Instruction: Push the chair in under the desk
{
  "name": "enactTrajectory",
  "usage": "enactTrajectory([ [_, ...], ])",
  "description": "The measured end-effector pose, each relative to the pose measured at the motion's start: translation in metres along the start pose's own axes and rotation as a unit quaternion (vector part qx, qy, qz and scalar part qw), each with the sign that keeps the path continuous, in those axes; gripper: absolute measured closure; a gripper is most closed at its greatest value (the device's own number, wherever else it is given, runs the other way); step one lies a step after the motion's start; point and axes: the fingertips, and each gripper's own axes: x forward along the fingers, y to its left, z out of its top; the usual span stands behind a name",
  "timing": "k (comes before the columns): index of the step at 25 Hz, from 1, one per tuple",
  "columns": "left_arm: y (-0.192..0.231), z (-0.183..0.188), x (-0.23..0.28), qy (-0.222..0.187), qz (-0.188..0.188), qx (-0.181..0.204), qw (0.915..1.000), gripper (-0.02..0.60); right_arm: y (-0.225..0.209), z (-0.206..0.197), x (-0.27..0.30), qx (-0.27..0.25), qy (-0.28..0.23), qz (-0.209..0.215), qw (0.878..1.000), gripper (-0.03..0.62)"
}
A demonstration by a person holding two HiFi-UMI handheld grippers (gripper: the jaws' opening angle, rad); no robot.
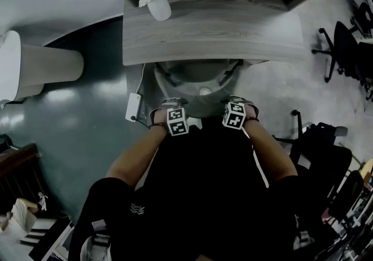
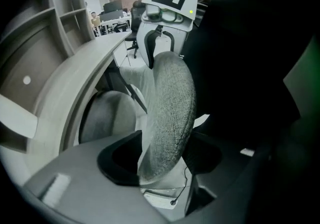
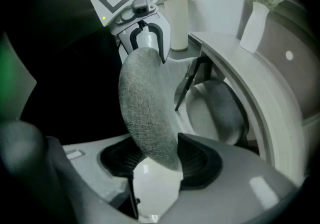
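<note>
The grey chair (image 1: pixel 198 85) stands with its seat (image 3: pixel 215 108) under the curved wooden desk (image 1: pixel 210 38). Both grippers sit over the top edge of its fabric backrest (image 2: pixel 170 108), side by side and pointing steeply down. My left gripper (image 2: pixel 165 163) has the backrest edge between its dark pads, which stand apart from the fabric. My right gripper (image 3: pixel 157 160) straddles the same backrest (image 3: pixel 145 103) further right, its pads also spread. In the head view the left gripper (image 1: pixel 169 104) and right gripper (image 1: pixel 239 102) flank the chair's back.
A white vase with flowers (image 1: pixel 157 6) stands on the desk's left end. A pale round column (image 1: pixel 41 67) is at the left. A white box with a cable (image 1: pixel 133 106) lies on the floor by the desk leg. Black office chairs (image 1: pixel 344 50) crowd the right.
</note>
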Motion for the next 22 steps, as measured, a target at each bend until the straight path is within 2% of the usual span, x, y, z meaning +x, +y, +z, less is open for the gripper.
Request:
enactTrajectory([
  [5, 0.001, -0.001, -0.033, -0.027, 0.010, -0.057, 0.9980, 0.331, 0.003, 0.000, -0.031, 0.069, -0.035, -0.002, 0.997, 0.384],
  [9, 0.005, 0.001, -0.049, -0.039, 0.037, -0.059, 0.9968, 0.333, 0.000, 0.000, -0.049, 0.088, -0.062, -0.034, 0.994, 0.384],
  [11, 0.010, 0.007, -0.060, -0.056, 0.049, -0.072, 0.9947, 0.333, -0.006, 0.004, -0.061, 0.105, -0.085, -0.055, 0.989, 0.384],
  [12, 0.016, 0.011, -0.067, -0.072, 0.060, -0.085, 0.9919, 0.355, -0.012, 0.007, -0.069, 0.118, -0.100, -0.066, 0.986, 0.384],
  [13, 0.025, 0.015, -0.075, -0.089, 0.074, -0.102, 0.9881, 0.393, -0.019, 0.009, -0.076, 0.134, -0.117, -0.076, 0.981, 0.384],
  [16, 0.050, 0.027, -0.096, -0.129, 0.112, -0.141, 0.9752, 0.394, -0.036, 0.016, -0.097, 0.171, -0.161, -0.103, 0.967, 0.384],
  [18, 0.070, 0.037, -0.114, -0.158, 0.152, -0.155, 0.9632, 0.395, -0.045, 0.020, -0.110, 0.178, -0.185, -0.123, 0.959, 0.384],
  [22, 0.110, 0.056, -0.167, -0.244, 0.247, -0.191, 0.9180, 0.419, -0.061, 0.030, -0.141, 0.186, -0.238, -0.175, 0.937, 0.384],
])
